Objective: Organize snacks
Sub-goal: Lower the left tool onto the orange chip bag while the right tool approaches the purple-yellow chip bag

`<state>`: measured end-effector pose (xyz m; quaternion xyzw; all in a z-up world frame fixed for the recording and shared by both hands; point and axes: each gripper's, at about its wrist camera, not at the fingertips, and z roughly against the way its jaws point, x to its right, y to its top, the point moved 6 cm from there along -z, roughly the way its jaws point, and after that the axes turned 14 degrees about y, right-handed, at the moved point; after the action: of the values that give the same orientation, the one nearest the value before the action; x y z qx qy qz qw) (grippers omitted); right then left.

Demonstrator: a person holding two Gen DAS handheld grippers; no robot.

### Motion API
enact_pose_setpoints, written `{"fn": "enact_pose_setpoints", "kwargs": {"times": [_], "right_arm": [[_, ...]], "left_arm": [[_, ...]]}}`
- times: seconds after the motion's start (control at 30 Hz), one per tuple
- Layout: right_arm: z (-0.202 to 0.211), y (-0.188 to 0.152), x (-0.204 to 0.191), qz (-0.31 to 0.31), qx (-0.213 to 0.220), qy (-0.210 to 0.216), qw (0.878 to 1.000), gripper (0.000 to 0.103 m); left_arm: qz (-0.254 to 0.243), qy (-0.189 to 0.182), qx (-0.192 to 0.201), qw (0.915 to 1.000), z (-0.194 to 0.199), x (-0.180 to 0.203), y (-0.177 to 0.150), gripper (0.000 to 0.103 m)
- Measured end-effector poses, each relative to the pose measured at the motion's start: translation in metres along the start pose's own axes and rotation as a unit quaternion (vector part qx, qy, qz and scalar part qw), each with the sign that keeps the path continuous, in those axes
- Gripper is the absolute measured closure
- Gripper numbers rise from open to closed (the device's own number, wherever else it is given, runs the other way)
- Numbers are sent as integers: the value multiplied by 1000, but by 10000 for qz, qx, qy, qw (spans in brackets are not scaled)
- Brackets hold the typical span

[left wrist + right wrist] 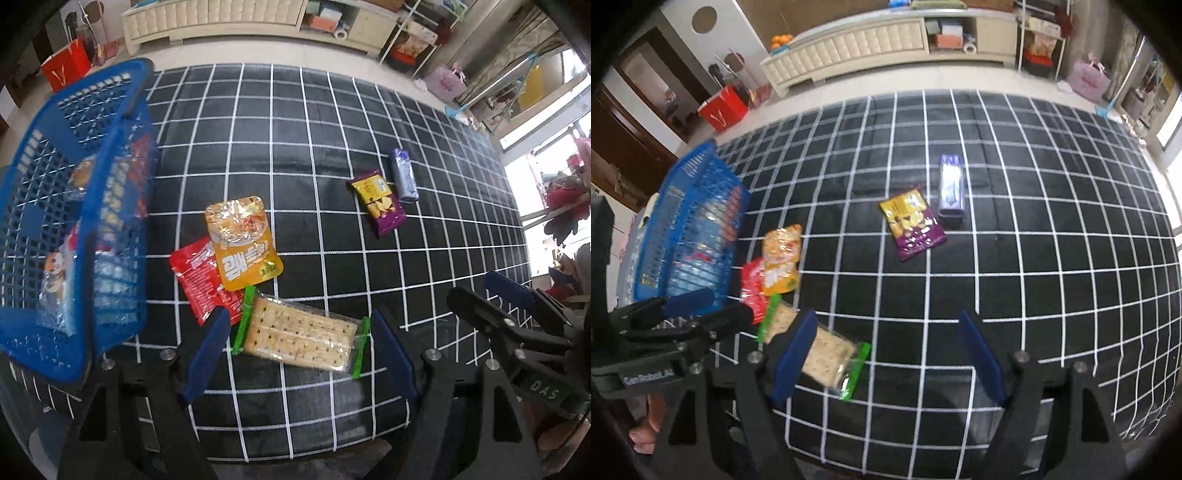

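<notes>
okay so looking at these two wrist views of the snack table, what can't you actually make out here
- Snacks inside the blue basket: left wrist view, the lattice wall and blur hide which packets they are.
- Red packet: partly covered by the orange pouch, so its print is unreadable.
- Cracker pack: right wrist view, a finger of the right gripper crosses it.
- Silver-purple bar: glare washes out its label.

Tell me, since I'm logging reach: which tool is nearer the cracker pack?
Left. The left tool hangs open straddling the cracker pack; the right tool hangs open beside it, toward the purple bag's side.
</notes>
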<state>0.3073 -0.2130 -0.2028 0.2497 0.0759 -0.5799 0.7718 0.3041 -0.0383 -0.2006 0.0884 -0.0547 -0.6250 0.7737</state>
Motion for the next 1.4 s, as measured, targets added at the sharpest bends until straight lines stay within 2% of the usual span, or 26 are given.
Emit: {"fn": "enact_pose_setpoints", "kwargs": {"times": [0.13,0.27,0.47,0.57,0.67,0.87,1.03,1.2,1.37,1.4], "right_arm": [[-16,6,8,33,-40,48,10000,20],[-31,11,16,96,-203,6,9997,20],[-38,16,25,40,-236,58,9997,20],[-41,17,26,30,-256,74,9996,20],[-41,17,27,48,-274,24,9996,20],[-37,17,28,-30,-220,-1,9998,20],[-36,18,25,9,-220,-88,9997,20],[-32,20,29,-71,-171,-180,9997,20],[-30,27,33,-180,-81,-235,9995,20],[-31,28,33,-174,-78,-213,9996,20]], "left_arm": [[60,17,-133,9999,-26,4,11,27],[186,265,-323,9990,-65,1,20,27],[205,633,-229,9975,-89,-11,32,27],[239,472,-428,9977,-102,-12,35,27],[334,525,-324,9975,-107,-15,41,27],[68,389,-447,9982,-114,-6,46,27],[-118,270,-323,9990,-114,10,45,28],[-452,356,-164,9982,-110,31,41,49],[-912,364,-23,9952,-104,47,37,54],[-935,348,31,9950,-101,50,37,64]]}}
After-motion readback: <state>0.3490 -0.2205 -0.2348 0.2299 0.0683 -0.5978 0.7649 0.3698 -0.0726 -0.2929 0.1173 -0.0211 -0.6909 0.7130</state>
